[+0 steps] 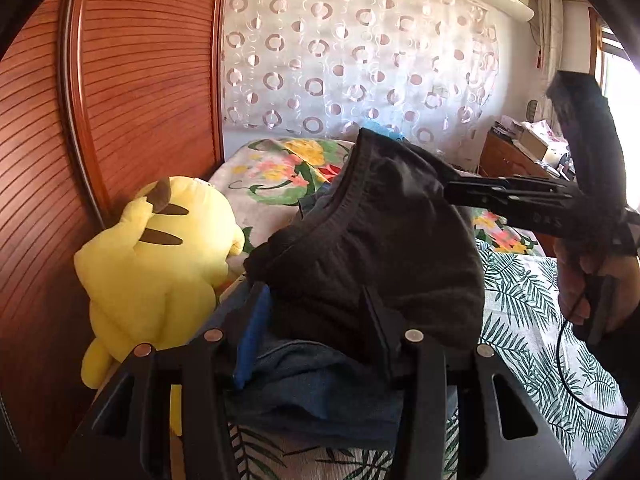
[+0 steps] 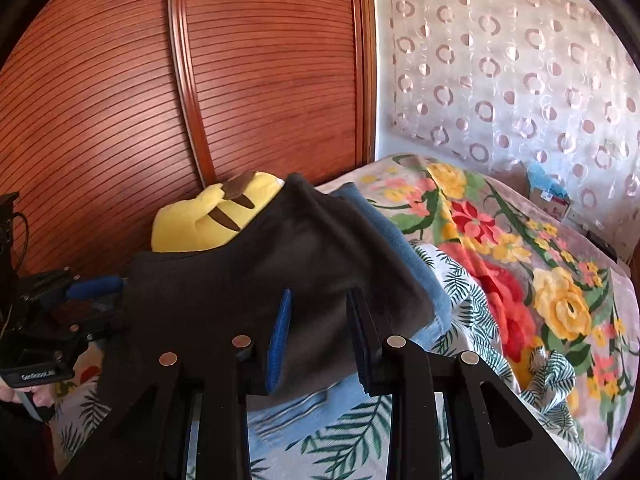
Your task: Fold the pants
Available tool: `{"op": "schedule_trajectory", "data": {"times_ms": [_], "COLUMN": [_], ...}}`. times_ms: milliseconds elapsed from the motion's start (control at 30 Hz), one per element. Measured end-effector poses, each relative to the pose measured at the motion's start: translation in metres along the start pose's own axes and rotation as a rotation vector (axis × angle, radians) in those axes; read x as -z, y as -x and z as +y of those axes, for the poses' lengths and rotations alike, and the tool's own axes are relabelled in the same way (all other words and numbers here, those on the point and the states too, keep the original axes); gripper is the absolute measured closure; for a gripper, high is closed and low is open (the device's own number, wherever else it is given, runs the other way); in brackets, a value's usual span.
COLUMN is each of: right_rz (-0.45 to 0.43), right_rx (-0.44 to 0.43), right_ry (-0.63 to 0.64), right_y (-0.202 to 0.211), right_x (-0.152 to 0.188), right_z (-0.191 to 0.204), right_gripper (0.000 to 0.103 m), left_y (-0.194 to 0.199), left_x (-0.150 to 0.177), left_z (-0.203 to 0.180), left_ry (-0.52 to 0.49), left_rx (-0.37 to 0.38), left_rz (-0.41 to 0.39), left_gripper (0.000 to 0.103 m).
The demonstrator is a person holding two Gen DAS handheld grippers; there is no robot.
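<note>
Dark brown pants (image 1: 372, 240) hang lifted over a stack of folded blue clothes (image 1: 320, 388) on the bed. My left gripper (image 1: 316, 320) holds one edge of the pants between its fingers. My right gripper (image 2: 320, 332) holds the other edge of the pants (image 2: 248, 280). In the left wrist view the right gripper (image 1: 452, 188) pinches the pants' far corner. In the right wrist view the left gripper (image 2: 100, 292) shows at the left, shut on the cloth.
A yellow plush toy (image 1: 160, 264) sits against the wooden wardrobe (image 1: 132, 80) on the left. A floral blanket (image 2: 520, 272) lies on the leaf-print bedsheet (image 1: 532, 320). A patterned curtain (image 1: 360, 48) hangs behind, and a wooden side table (image 1: 516, 156) stands at the far right.
</note>
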State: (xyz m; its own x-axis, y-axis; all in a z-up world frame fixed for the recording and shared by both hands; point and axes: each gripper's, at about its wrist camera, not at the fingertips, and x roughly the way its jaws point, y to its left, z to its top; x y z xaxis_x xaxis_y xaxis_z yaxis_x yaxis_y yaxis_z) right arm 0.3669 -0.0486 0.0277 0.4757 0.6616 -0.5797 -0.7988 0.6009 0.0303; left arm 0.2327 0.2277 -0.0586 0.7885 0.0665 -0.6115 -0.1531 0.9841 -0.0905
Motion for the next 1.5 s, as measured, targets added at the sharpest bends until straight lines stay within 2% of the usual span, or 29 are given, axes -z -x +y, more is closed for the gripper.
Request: {"op": "schedule_trajectory", "data": {"times_ms": [333, 367, 433, 467, 533, 600, 667, 733, 800, 1033, 1200, 1300, 1500], "right_rz": [-0.039, -0.044, -0.052, -0.054, -0.061, -0.070, -0.079, -0.087, -0.093, -0.113, -0.128, -0.141, -0.169], "right_rx": [0.003, 0.005, 0.006, 0.007, 0.009, 0.012, 0.016, 0.020, 0.028, 0.047, 0.064, 0.073, 0.094], "right_ry": [-0.015, -0.016, -0.018, -0.020, -0.023, -0.025, -0.030, -0.036, -0.037, -0.053, -0.061, -0.063, -0.072], "right_y": [0.033, 0.036, 0.044, 0.047, 0.055, 0.063, 0.070, 0.076, 0.082, 0.101, 0.115, 0.126, 0.148], "right_x": [0.020, 0.022, 0.024, 0.026, 0.029, 0.031, 0.034, 0.038, 0.040, 0.051, 0.057, 0.061, 0.074], "right_z": [0.016, 0.017, 0.020, 0.021, 0.025, 0.026, 0.027, 0.028, 0.030, 0.039, 0.047, 0.054, 0.066], "right_gripper": [0.073, 0.073, 0.073, 0.073, 0.073, 0.073, 0.073, 0.073, 0.073, 0.067, 0.059, 0.057, 0.056], "left_y": [0.032, 0.036, 0.043, 0.047, 0.053, 0.057, 0.061, 0.069, 0.073, 0.087, 0.098, 0.104, 0.115], "left_x": [-0.001, -0.002, -0.003, -0.003, -0.004, -0.005, -0.005, -0.005, -0.006, -0.005, -0.003, 0.000, 0.003], "left_z": [-0.004, -0.005, -0.006, -0.007, -0.010, -0.013, -0.015, -0.016, -0.017, -0.028, -0.038, -0.047, -0.060], "left_ry": [-0.031, -0.035, -0.038, -0.036, -0.041, -0.046, -0.047, -0.029, -0.017, -0.052, -0.072, -0.098, -0.083], "left_rx": [-0.012, -0.015, -0.013, -0.010, -0.006, -0.021, -0.034, -0.008, -0.011, -0.034, -0.036, -0.040, -0.020], "left_rz": [-0.031, -0.036, -0.050, -0.059, -0.071, -0.072, -0.078, -0.099, -0.103, -0.106, -0.116, -0.119, -0.124], "left_gripper": [0.054, 0.050, 0.033, 0.021, 0.020, 0.012, 0.012, 0.012, 0.012, 0.012, 0.012, 0.012, 0.012]}}
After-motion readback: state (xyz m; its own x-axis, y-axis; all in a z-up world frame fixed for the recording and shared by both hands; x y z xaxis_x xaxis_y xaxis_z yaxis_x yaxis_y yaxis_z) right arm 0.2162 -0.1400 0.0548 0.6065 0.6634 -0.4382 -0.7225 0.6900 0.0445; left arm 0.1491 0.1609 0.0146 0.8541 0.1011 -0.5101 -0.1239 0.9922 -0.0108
